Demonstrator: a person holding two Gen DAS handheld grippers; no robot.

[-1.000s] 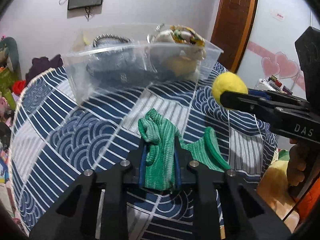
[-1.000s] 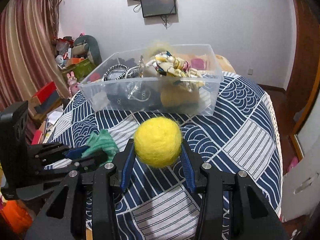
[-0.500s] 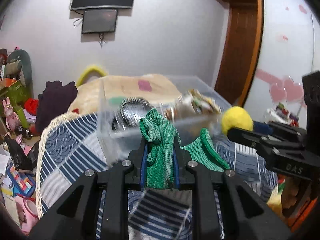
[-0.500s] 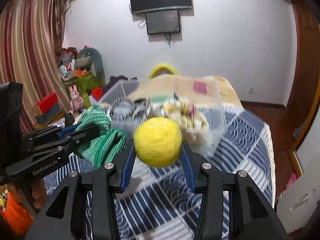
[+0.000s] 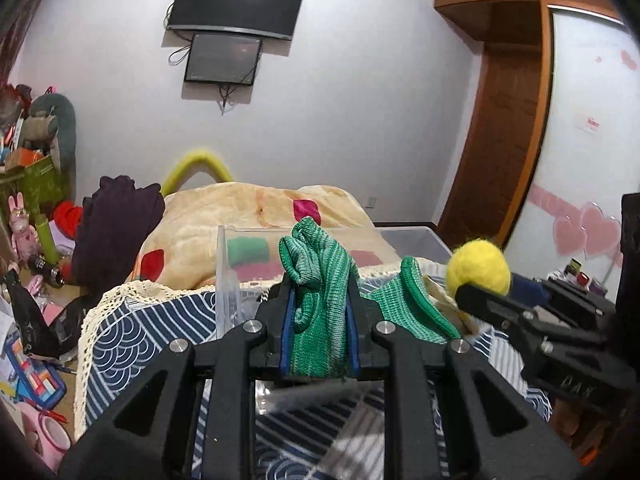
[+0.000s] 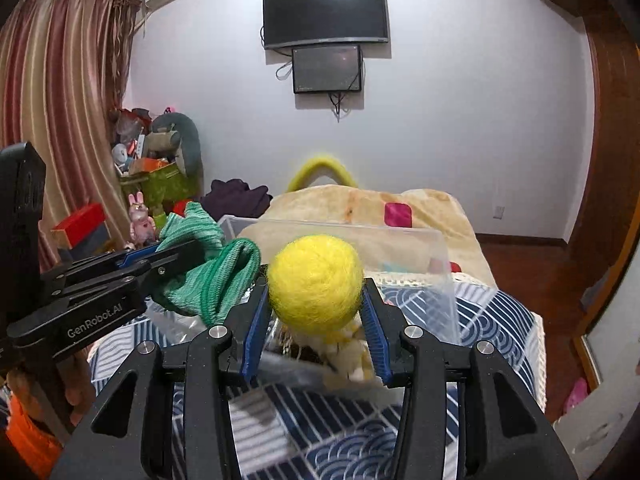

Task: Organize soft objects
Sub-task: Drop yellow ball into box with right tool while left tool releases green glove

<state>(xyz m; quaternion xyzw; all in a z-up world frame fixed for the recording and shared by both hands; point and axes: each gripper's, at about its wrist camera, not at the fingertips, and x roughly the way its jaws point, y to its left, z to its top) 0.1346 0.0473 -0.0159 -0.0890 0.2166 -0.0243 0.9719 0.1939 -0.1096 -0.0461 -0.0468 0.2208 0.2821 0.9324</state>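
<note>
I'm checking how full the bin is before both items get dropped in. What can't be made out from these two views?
- Clear bin contents: right wrist view, mostly hidden behind the yellow ball and the right gripper; what shows is blurred.
- Bin's near wall: left wrist view, covered by the green cloth and the left gripper.
- Bin's right end: left wrist view, hidden by the right gripper.

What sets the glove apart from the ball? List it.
The glove is green, ribbed knit; the ball is yellow and fuzzy. The glove hangs limp and folded; the ball keeps a round shape. Each is clamped in its own hand-held gripper, glove left, ball right.
</note>
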